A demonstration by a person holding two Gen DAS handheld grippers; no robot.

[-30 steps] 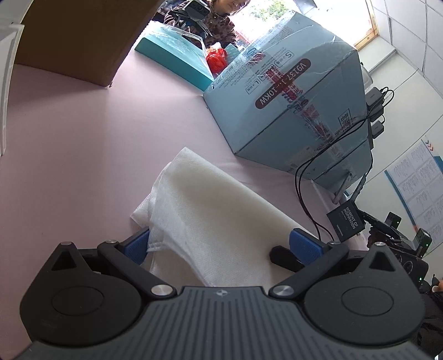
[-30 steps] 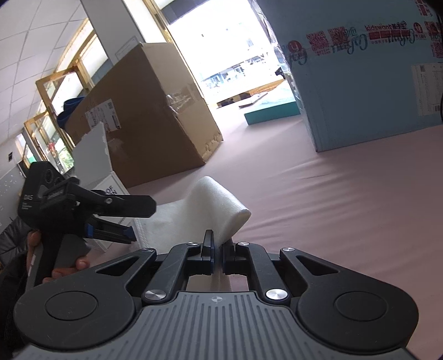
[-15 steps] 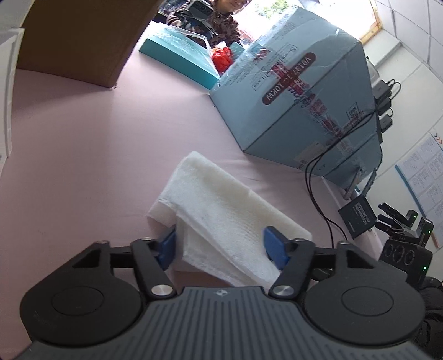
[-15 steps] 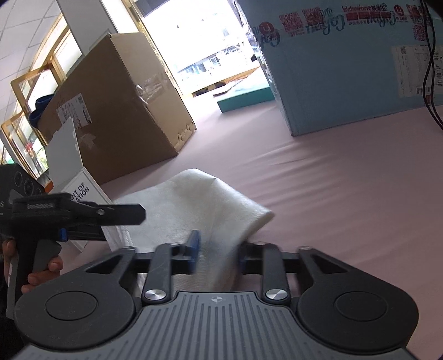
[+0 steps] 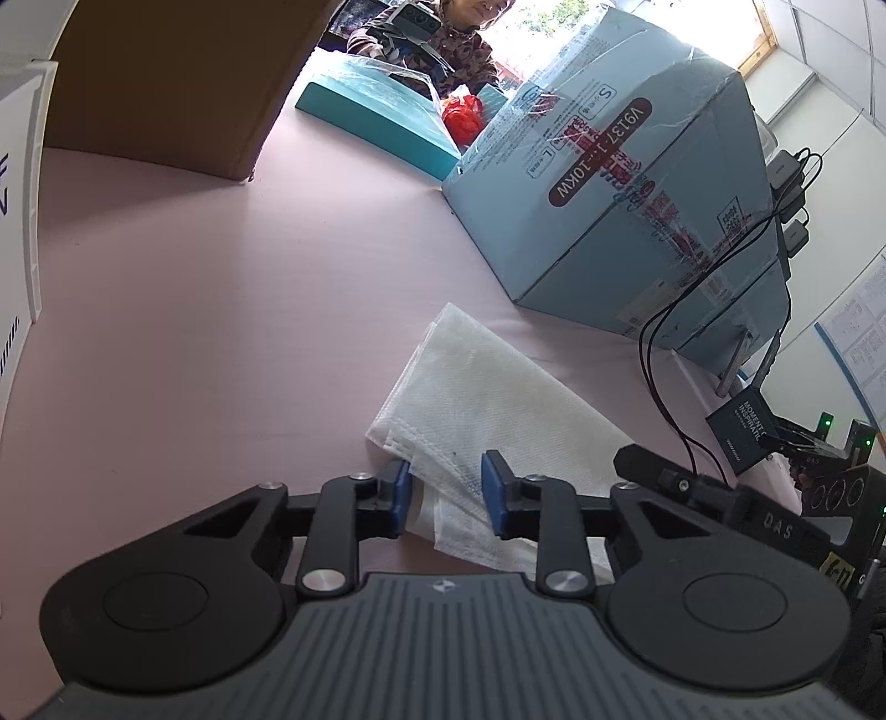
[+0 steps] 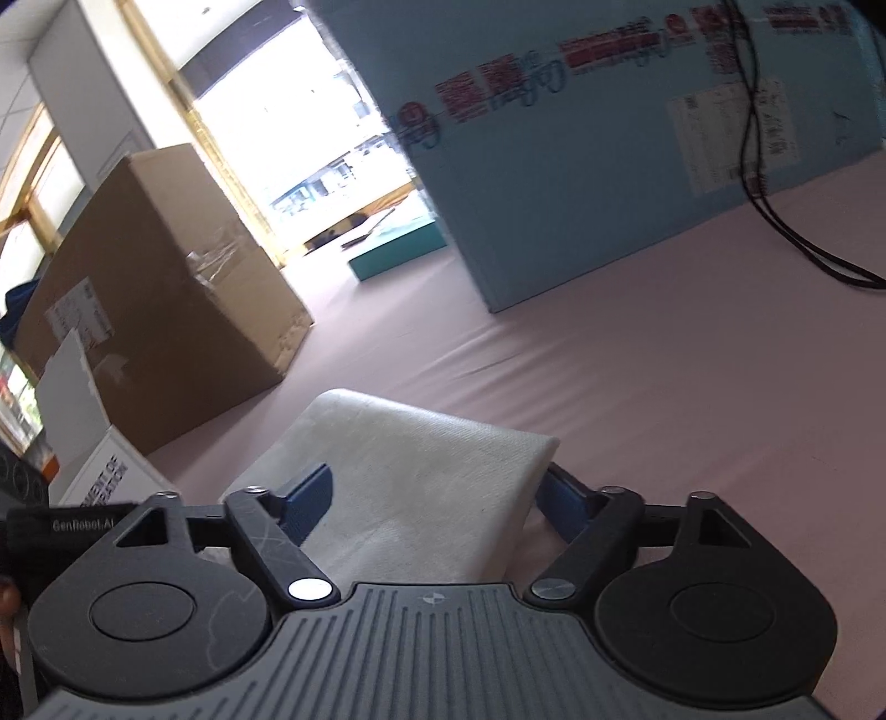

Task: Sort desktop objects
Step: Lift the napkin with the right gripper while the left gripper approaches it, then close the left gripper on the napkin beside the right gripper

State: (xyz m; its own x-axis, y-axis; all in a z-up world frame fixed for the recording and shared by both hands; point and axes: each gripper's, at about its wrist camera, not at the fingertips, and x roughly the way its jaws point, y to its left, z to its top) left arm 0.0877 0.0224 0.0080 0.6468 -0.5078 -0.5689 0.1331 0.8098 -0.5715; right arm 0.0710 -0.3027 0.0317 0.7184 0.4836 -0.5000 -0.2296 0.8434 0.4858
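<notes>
A folded white cloth (image 5: 487, 399) lies flat on the pink tabletop (image 5: 194, 288). My left gripper (image 5: 446, 490) is partly closed, with its blue pads either side of the cloth's near folded edge and a gap still between them. In the right wrist view the same cloth (image 6: 421, 454) lies between the widely spread fingers of my right gripper (image 6: 437, 493), which is open and holds nothing. The right gripper's body (image 5: 720, 498) shows at the right of the left wrist view.
A big light-blue carton (image 5: 626, 183) stands just beyond the cloth, with black cables (image 5: 664, 343) trailing off it. A brown carton (image 6: 155, 277), a white box (image 5: 22, 194) and a teal flat box (image 5: 376, 116) ring the table. A person (image 5: 443, 44) sits at the far end.
My right gripper, shut on a raised fold of the cloth a second ago, has opened wide and the cloth has dropped flat. My left gripper's fingers have narrowed around the cloth's near edge.
</notes>
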